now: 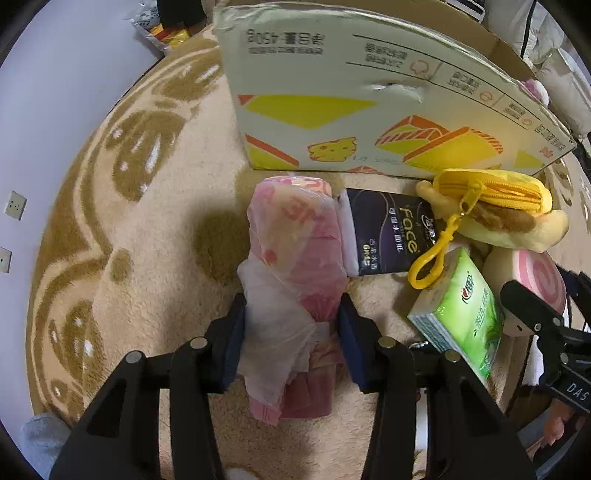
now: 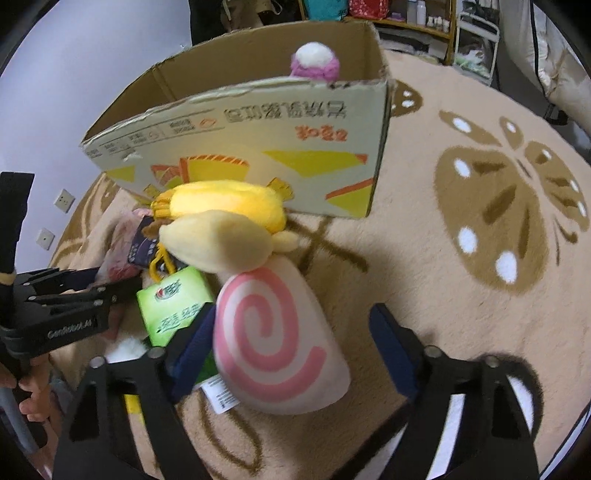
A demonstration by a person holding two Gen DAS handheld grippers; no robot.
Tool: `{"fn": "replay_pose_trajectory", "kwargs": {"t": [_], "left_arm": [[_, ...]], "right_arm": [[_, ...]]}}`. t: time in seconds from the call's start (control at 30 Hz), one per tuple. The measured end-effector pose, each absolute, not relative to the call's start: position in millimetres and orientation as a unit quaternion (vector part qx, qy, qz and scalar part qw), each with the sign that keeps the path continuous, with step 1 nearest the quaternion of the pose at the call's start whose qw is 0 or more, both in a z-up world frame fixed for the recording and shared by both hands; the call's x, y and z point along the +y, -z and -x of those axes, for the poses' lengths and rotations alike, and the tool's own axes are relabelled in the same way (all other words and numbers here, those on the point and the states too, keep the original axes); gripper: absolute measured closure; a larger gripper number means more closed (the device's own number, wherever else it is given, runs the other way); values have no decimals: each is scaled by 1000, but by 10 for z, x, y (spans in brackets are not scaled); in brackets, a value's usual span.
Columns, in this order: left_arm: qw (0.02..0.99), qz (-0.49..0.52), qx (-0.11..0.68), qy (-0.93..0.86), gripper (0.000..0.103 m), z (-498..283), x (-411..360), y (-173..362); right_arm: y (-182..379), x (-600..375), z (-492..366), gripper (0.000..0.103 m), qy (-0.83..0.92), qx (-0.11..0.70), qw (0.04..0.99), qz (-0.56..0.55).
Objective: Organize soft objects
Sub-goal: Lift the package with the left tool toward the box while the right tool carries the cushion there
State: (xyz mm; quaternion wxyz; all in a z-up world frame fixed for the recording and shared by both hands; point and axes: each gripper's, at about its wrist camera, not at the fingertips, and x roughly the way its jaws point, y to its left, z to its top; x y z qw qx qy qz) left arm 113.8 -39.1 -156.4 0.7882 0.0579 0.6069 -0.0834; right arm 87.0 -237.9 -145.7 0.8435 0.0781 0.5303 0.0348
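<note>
A pink roll in a clear plastic bag [image 1: 295, 266] lies on the carpet before a cardboard box [image 1: 369, 96]. My left gripper [image 1: 291, 343] is shut on the bag's near end, both pads pressed against it. Beside it lie a dark tissue pack [image 1: 388, 232], a yellow plush pouch [image 1: 495, 210] and a green tissue pack [image 1: 461, 314]. My right gripper [image 2: 291, 339] is open around a pink-spiral plush [image 2: 277, 336]; its left pad touches the plush, the right pad stands apart. The yellow pouch [image 2: 225, 221] and green pack [image 2: 173, 306] show there too.
The box [image 2: 258, 147] stands open with a purple-and-white plush [image 2: 314, 61] poking above its rim. The beige carpet [image 2: 480, 295] with brown patterns spreads to the right. A wall with sockets [image 1: 14, 205] is on the left. Shelves [image 2: 424, 18] stand behind.
</note>
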Motion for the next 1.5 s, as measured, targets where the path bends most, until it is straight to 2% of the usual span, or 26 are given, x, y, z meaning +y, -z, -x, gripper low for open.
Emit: {"fn": "replay_pose_trajectory", "kwargs": {"t": [0.03,0.1,0.3,0.5,0.73,0.93,1.17,1.5], "left_arm": [[789,-55,607,83,58,-1137,-381,1562],[790,-56,605,80,58,-1128,-376,1557],[796,-54,599,66,59,-1038,-304,1413],[806,-51,586,63,59,-888,-330,1230],[843,-50,534,43,59,-645,-264,942],[872,-37,487,31,59,-517,-177,621],[917,-60,394,4,59,-415,-193,256],[949,-41,314,-2,59,-400,-52,-277]], "right_arm": [[1466,-2369,-864,27,-38,533,841,-80],[1480,-2348,-855,39,-47,536,839,-80],[1439,-2281,-815,50,-52,534,841,-72],[1331,-2325,-661,52,-33,528,844,-82],[1206,-2514,-547,52,-7,509,853,-114],[950,-2609,-390,52,3,454,881,-133],[590,-2592,-261,52,-3,374,918,-132],[219,-2581,-243,52,-23,311,940,-135]]}}
